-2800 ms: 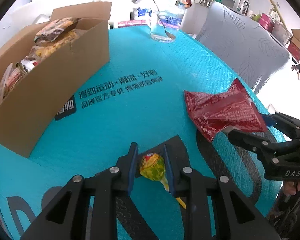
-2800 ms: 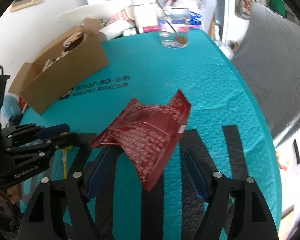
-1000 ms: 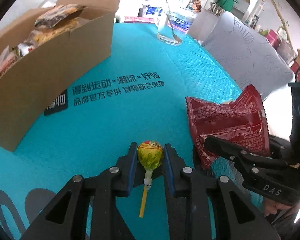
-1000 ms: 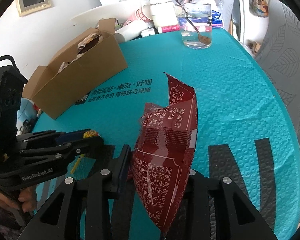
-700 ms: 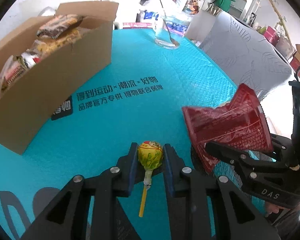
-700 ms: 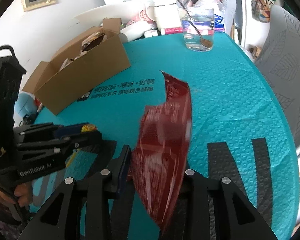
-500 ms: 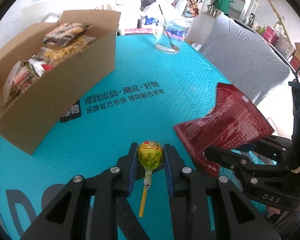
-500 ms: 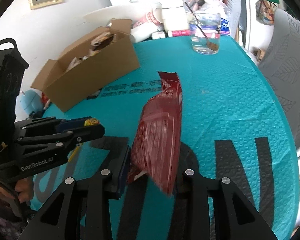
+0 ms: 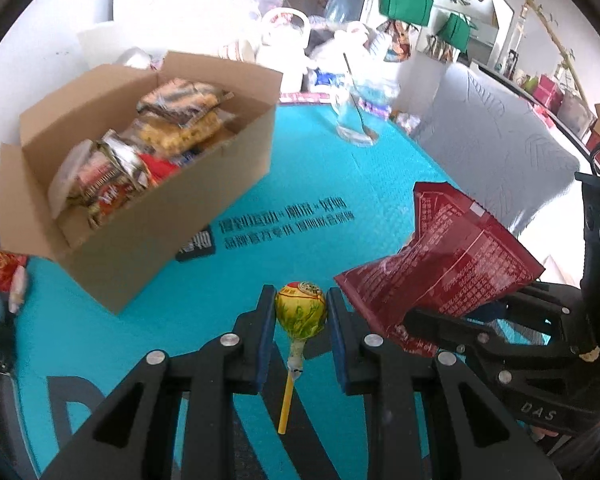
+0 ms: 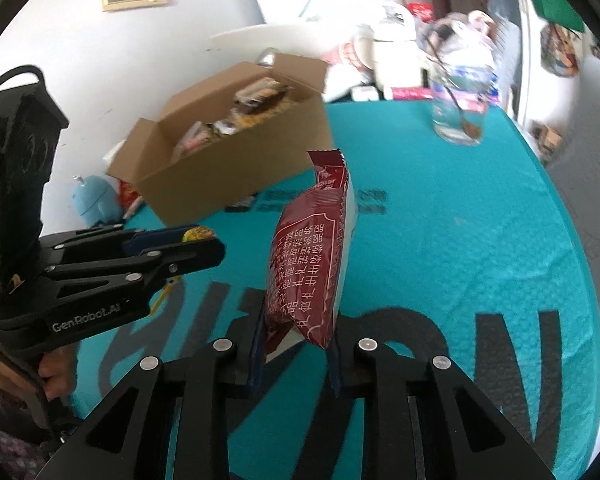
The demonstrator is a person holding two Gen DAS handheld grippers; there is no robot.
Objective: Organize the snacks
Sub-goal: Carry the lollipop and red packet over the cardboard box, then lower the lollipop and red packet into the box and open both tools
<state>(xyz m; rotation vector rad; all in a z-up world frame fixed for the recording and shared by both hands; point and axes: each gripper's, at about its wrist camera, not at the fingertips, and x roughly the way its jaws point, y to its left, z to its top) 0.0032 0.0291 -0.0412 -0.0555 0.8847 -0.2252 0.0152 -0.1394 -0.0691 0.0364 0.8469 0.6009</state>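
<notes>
Teal bubble-wrap mat (image 9: 332, 168) covers the table, printed with dark lettering. We have the left gripper (image 9: 300, 312) clamped on a lollipop (image 9: 300, 314): yellow-green wrapped head pinched between the blue pads, yellow stick hanging toward 6 o'clock, clear of the mat. In the right wrist view the same gripper (image 10: 204, 246) sits at 9 o'clock, lollipop head just visible at its tips, a hand (image 10: 32, 376) on the grip below.

We have the right gripper (image 10: 294, 340) clenched on a dark red snack packet (image 10: 312, 248), gripped at its lower end, standing upright on edge, top seam toward 12 o'clock. From the left wrist view the packet (image 9: 440, 256) sits at 3 o'clock, lifted off the mat.

Open cardboard box (image 9: 148, 224) at 10 o'clock in the left view, resting on the mat and holding several wrapped snacks (image 9: 140, 152). Both held items are well apart from it. Glass with a spoon (image 10: 460, 100) at 1 o'clock in the right view, near the far table edge.
</notes>
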